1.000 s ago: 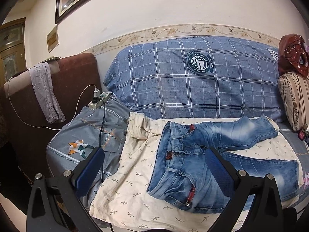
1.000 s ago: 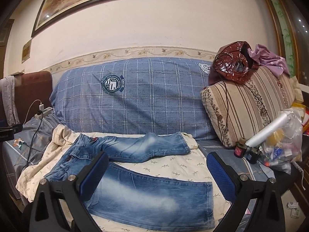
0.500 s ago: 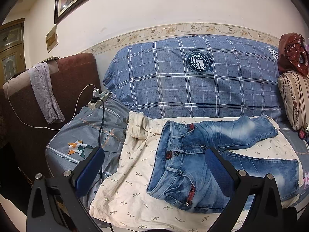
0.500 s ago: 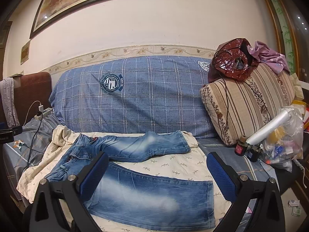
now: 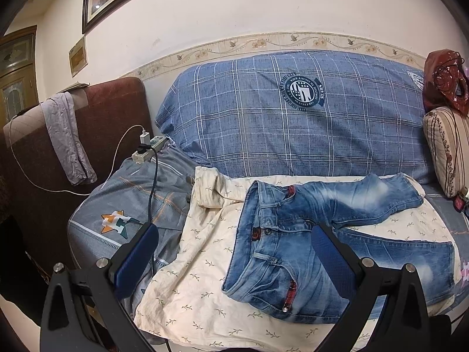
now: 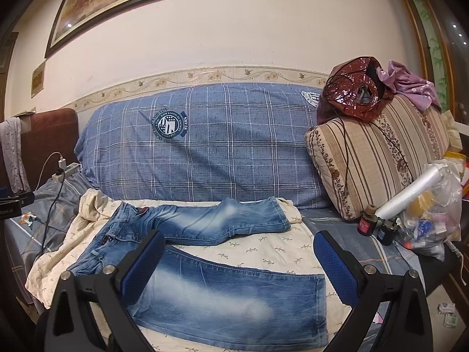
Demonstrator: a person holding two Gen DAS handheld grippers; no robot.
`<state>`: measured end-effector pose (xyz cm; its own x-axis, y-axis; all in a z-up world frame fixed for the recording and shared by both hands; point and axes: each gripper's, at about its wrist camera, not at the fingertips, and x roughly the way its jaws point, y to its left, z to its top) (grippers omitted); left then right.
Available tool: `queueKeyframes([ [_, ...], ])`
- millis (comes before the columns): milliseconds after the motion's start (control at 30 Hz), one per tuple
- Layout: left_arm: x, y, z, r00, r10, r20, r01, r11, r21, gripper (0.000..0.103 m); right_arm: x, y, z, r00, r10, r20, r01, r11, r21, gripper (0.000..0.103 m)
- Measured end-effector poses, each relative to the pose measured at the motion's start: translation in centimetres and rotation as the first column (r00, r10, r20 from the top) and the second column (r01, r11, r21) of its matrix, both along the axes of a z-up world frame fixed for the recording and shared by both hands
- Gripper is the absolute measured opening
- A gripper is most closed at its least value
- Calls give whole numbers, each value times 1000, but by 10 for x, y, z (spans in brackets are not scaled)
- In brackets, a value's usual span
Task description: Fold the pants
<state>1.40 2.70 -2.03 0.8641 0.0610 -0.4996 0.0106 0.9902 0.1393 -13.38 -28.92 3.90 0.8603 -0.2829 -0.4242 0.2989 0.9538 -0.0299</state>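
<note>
Faded blue jeans point(image 5: 281, 243) lie spread on a cream leaf-print sheet point(image 5: 199, 290) on the sofa seat, waistband to the left, legs splayed apart to the right. In the right wrist view the jeans point(image 6: 222, 296) show a far leg along the backrest and a near leg along the front edge. My left gripper point(image 5: 234, 258) is open and empty, held in front of the waistband. My right gripper point(image 6: 234, 264) is open and empty, held above the near leg.
A blue plaid cushion point(image 5: 293, 123) forms the backrest. A power strip with cables point(image 5: 146, 149) lies on the grey cover at left. A striped pillow point(image 6: 378, 158) with a red bag point(image 6: 357, 94), small bottles point(image 6: 366, 223) and a plastic bag point(image 6: 431, 214) crowd the right end.
Both views have shifted only slightly; the scene sits a touch higher in the frames. The jeans have not moved and both grippers stay open.
</note>
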Motion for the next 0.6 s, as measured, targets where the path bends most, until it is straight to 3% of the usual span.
queueKeyframes([
  [600,18,-7,-14,999,5,-35,-4,1000,18,103,10,-11,-11,1000,-16,-24,16,1000,20,102],
])
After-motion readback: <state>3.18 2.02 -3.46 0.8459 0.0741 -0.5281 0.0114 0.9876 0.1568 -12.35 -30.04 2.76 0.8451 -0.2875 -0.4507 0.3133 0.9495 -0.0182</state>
